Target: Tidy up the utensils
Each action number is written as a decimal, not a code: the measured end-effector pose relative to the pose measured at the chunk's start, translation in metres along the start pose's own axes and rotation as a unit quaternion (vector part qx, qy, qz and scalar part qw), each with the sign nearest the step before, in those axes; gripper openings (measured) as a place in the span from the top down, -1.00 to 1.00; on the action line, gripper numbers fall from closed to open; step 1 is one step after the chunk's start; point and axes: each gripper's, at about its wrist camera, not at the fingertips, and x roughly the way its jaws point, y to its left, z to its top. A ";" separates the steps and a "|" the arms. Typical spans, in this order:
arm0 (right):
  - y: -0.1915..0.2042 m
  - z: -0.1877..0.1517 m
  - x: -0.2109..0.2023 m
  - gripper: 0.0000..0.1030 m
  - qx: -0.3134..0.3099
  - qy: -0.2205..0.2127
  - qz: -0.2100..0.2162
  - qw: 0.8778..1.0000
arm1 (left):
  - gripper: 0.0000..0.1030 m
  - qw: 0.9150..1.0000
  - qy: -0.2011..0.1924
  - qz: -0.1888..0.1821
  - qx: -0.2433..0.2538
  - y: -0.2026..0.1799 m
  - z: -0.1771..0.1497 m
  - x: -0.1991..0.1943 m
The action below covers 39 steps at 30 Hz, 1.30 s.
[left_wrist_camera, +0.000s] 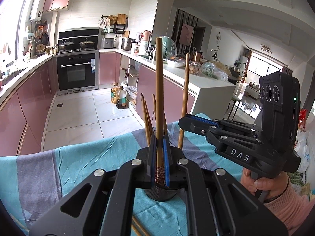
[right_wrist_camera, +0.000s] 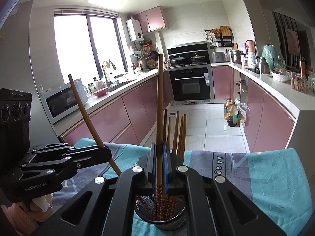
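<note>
A black mesh utensil cup [right_wrist_camera: 160, 215] stands on the blue-and-grey cloth and holds several wooden chopsticks [right_wrist_camera: 180, 133]. My right gripper [right_wrist_camera: 159, 153] is shut on one upright chopstick [right_wrist_camera: 159, 102] directly above the cup, its patterned end inside the cup. My left gripper [left_wrist_camera: 159, 145] is shut on another upright chopstick [left_wrist_camera: 159, 82], just above the cup [left_wrist_camera: 160, 193]. In the left wrist view the right gripper [left_wrist_camera: 184, 122] shows at right with its chopstick [left_wrist_camera: 185, 98]. In the right wrist view the left gripper [right_wrist_camera: 107, 153] shows at left with its tilted chopstick [right_wrist_camera: 88, 116].
The cloth-covered table [left_wrist_camera: 78, 167] ends at a white tiled floor [left_wrist_camera: 82, 114]. More loose chopsticks [left_wrist_camera: 137, 229] lie on the cloth near the left gripper. Pink kitchen cabinets, an oven [right_wrist_camera: 192, 84] and oil bottles [right_wrist_camera: 232, 114] stand beyond.
</note>
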 end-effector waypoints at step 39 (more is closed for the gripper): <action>-0.006 -0.020 0.023 0.89 0.011 0.043 0.000 0.999 | 0.86 0.998 0.057 0.008 0.011 -0.007 0.003 0.033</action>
